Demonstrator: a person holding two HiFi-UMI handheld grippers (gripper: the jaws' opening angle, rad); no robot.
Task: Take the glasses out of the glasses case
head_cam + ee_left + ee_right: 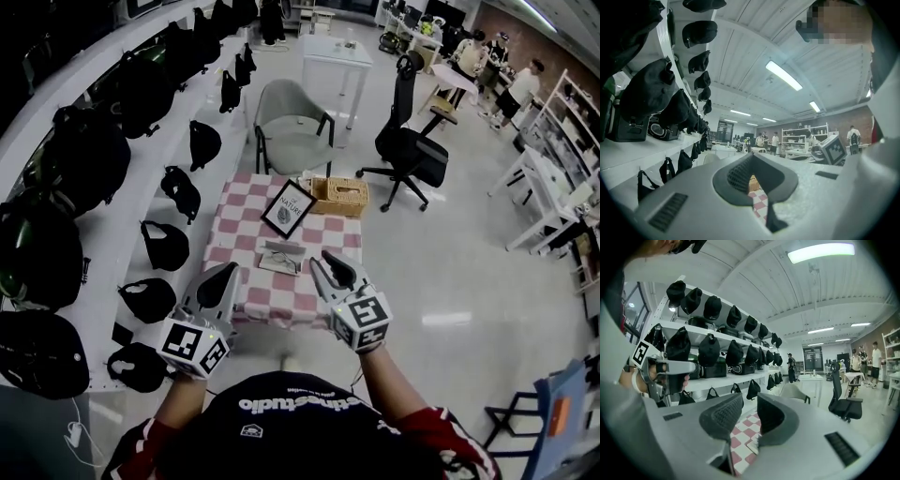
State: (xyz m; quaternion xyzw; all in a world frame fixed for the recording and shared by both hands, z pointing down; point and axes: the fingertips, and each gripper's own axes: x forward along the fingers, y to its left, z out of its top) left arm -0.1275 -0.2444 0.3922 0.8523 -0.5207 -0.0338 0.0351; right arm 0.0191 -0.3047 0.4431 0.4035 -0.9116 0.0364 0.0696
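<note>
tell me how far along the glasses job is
Nothing looks done: the glasses seem to lie in the open glasses case on the checkered table. In hand: nothing; right claw open, left claw shut, both short of the case. Left: reach, grip, lift the glasses out.

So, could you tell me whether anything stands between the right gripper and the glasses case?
Nothing visible does. The right gripper, jaws open and empty, hovers short of the case; only bare checkered cloth lies between them. The frame and basket stand behind the case.
</note>
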